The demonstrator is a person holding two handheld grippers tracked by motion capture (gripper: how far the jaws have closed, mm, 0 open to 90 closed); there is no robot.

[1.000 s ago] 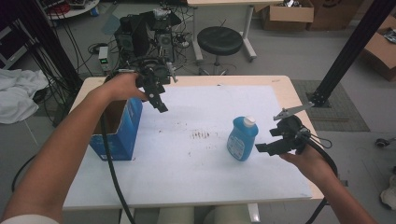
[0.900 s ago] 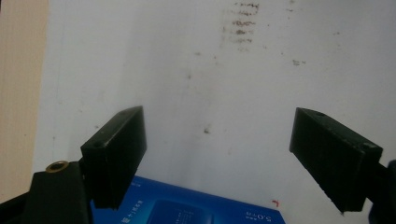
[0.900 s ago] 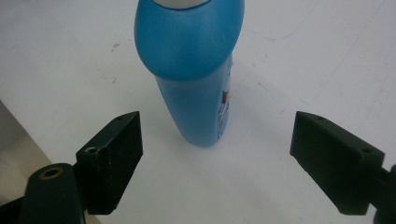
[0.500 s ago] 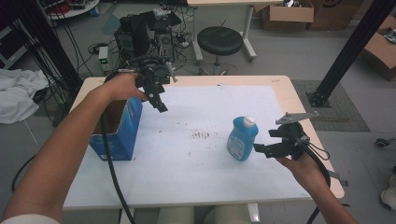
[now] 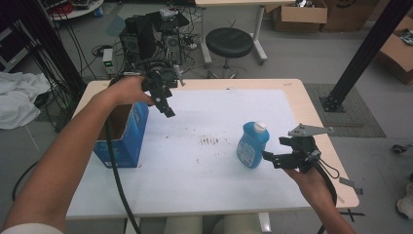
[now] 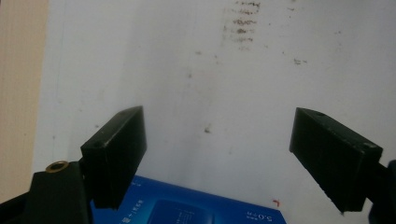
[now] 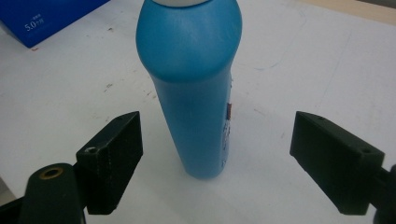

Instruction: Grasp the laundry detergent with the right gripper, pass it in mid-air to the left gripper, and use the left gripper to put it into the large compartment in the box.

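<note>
Right gripper has been drawn back lower right, clear of the bottle.
Bottle stands upright, right of centre on the desk; both grippers are spread, left gripper held beside the box.

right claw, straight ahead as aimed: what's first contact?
Most likely the blue bottle. In the right gripper view it stands upright, centred between the open jaws of the right claw, nothing in between. In the high view the claw sits just short of it; the exact gap is hard to judge.
</note>
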